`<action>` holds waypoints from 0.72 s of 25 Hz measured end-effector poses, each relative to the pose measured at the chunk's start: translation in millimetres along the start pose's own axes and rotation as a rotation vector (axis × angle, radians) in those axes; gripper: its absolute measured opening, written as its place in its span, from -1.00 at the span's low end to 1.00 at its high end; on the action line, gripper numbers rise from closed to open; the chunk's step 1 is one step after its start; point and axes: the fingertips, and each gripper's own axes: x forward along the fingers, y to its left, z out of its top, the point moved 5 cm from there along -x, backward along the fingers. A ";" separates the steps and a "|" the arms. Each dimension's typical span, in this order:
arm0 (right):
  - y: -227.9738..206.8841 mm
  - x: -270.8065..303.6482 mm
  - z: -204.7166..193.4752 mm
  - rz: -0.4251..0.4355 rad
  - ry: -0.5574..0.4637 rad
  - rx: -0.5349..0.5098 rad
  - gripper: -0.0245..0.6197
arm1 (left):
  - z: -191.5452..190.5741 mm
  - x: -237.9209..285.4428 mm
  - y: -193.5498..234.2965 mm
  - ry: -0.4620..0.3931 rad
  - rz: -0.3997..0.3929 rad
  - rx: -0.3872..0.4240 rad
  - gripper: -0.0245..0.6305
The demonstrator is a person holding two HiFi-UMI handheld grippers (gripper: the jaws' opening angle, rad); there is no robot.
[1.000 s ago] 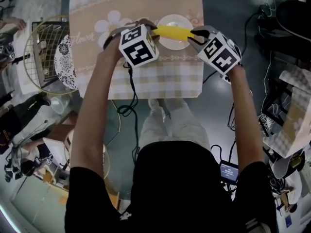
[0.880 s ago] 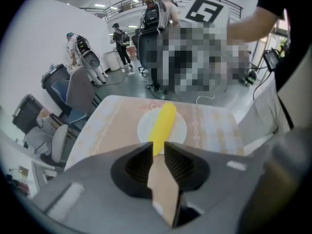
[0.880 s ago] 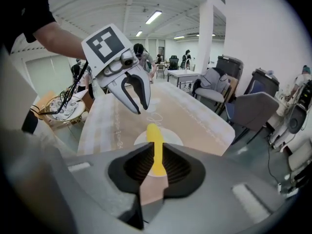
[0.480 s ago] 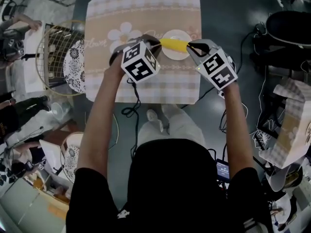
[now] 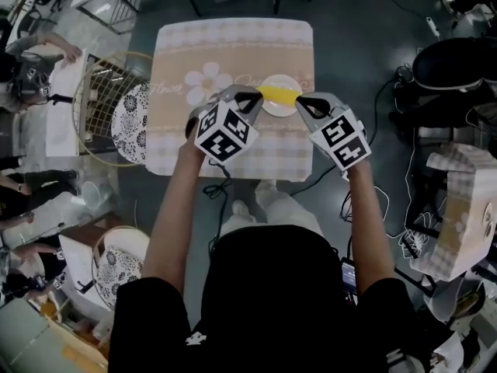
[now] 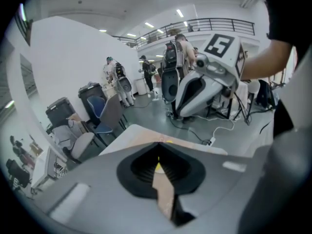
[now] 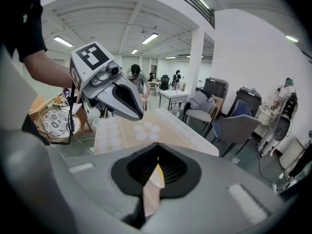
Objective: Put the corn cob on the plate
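Already corn cob (image 5: 279, 93) lay on plate (image 5: 271, 109) on table (image 5: 233, 45); left gripper (image 5: 247, 99) and right gripper (image 5: 305, 104) had just closed, empty, flanking it; placing looked done, next only pulling clear

Flowered tablecloth (image 5: 233, 53), wire basket (image 5: 95, 99)

No plainly readable words or numbers showing anywhere. Tablecloth (image 5: 233, 45) carrying faint cursive wording (image 5: 166, 89) beside daisy print (image 5: 203, 80), lettering coming out too small to make out. Left marker cube (image 5: 225, 133) and right marker cube (image 5: 340, 141) displaying black-and-white square code patterns, not letters. Same kind of pattern showing on cube faces in both gripper views.
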 end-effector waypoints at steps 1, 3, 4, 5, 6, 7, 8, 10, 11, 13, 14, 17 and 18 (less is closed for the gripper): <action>2.6 -4.1 3.7 -0.006 -0.010 0.001 -0.91 | 3.0 -7.5 -0.7 -0.016 0.014 0.000 -0.90; 7.8 -12.6 12.7 -0.026 -0.042 0.002 -0.91 | 9.5 -23.5 -1.5 -0.056 0.051 0.002 -0.90; 10.6 -17.3 17.7 -0.038 -0.064 0.003 -0.91 | 12.9 -31.7 -2.1 -0.080 0.071 0.000 -0.90; 13.5 -22.2 22.7 -0.050 -0.087 0.006 -0.91 | 16.4 -39.8 -3.1 -0.104 0.089 -0.004 -0.90; 16.3 -27.1 27.6 -0.060 -0.109 0.009 -0.91 | 20.1 -47.6 -4.4 -0.128 0.105 -0.011 -0.90; 19.0 -31.9 32.1 -0.069 -0.129 0.011 -0.91 | 23.7 -55.1 -6.2 -0.151 0.120 -0.019 -0.90; 21.6 -36.3 36.4 -0.078 -0.149 0.012 -0.91 | 26.9 -62.4 -8.2 -0.171 0.135 -0.024 -0.90; 26.2 -45.1 46.4 -0.095 -0.191 0.015 -0.91 | 32.3 -76.3 -12.3 -0.204 0.164 -0.023 -0.90; 28.5 -49.8 52.3 -0.103 -0.212 0.020 -0.91 | 35.0 -83.1 -14.2 -0.222 0.178 -0.019 -0.90; 34.1 -59.5 63.1 -0.112 -0.252 0.031 -0.91 | 39.8 -97.3 -18.0 -0.264 0.205 -0.016 -0.90; 37.5 -63.9 68.3 -0.115 -0.270 0.037 -0.91 | 41.6 -105.0 -19.7 -0.282 0.218 -0.019 -0.90; 49.4 -75.5 83.7 -0.126 -0.318 0.047 -0.91 | 46.8 -130.0 -25.0 -0.327 0.242 -0.026 -0.90; 53.5 -78.7 88.3 -0.130 -0.332 0.048 -0.91 | 49.0 -137.9 -27.0 -0.343 0.246 -0.025 -0.90</action>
